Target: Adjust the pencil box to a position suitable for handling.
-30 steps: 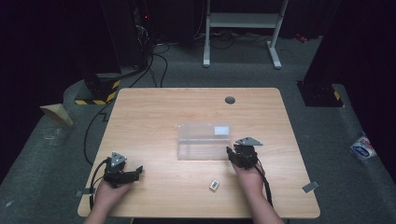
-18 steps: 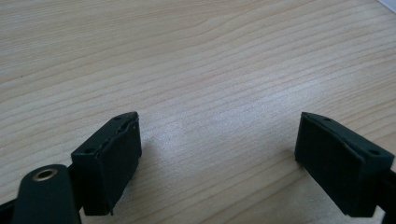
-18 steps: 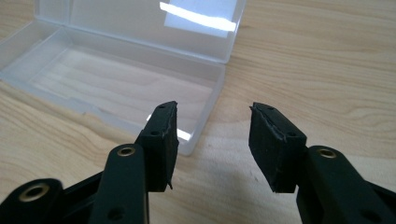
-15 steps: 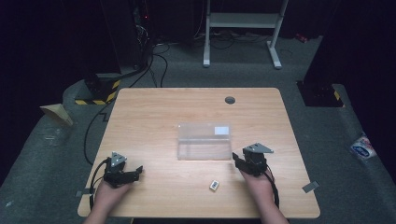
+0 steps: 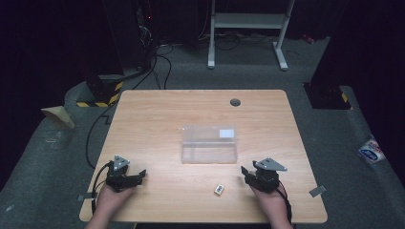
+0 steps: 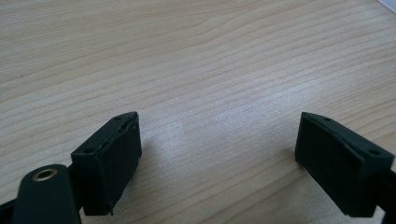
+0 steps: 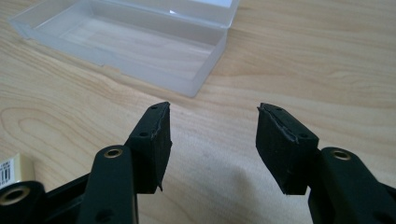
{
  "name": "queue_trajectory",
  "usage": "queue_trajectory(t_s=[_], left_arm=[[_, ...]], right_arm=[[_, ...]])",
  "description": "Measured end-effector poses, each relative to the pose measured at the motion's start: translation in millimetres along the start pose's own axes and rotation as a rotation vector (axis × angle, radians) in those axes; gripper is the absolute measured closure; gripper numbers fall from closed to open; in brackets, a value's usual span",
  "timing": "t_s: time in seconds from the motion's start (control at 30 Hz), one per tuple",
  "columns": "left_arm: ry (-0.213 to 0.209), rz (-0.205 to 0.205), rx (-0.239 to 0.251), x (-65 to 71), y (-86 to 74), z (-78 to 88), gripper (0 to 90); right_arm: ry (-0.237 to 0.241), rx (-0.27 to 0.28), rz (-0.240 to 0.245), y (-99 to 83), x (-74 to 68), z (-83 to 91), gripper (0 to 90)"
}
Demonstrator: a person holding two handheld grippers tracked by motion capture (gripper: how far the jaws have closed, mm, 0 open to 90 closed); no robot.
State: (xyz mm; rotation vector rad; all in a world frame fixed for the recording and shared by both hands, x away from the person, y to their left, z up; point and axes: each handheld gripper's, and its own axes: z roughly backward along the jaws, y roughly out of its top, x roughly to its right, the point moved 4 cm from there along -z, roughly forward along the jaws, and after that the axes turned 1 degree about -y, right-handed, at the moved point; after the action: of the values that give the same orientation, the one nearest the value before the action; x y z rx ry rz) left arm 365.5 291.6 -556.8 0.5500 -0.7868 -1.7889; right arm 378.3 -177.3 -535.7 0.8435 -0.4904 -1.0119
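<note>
Two grippers, left gripper and right gripper, resting near the desk's front edge, jaws spread, holding nothing. Clear box open and empty mid-desk. Small labelled block lying between, untouched. Seemingly nothing begun yet.

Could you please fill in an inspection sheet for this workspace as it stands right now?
Surface: wooden table, with a dark round hole near the far edge.
Job's things: clear plastic box, open and empty; small labelled item nearby.
Clutter: nothing seen on the table.
Grippers: left gripper and right gripper open, holding nothing.
Cables: black cable trailing from the left gripper.
Surroundings: grey floor, white frame, hazard-striped block.
</note>
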Motion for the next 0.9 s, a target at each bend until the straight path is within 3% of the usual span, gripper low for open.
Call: queue_trajectory(t_s=[0.13, 0.37, 0.9], left_arm=[[0.001, -0.003, 0.0, -0.2, 0.0, 0.1, 14.9], [0.0, -0.001, 0.0, 0.0, -0.1, 0.1, 14.9], [-0.003, -0.005, -0.002, -0.4, 0.1, 0.1, 14.7]], right_arm=[[0.013, -0.016, 0.04, -7.0, -3.1, 4.2, 43.6], [0.048, -0.032, 0.05, -14.3, -10.8, 9.4, 41.8], [0.141, -0.037, 0.102, -14.7, -46.6, 9.7, 37.2]])
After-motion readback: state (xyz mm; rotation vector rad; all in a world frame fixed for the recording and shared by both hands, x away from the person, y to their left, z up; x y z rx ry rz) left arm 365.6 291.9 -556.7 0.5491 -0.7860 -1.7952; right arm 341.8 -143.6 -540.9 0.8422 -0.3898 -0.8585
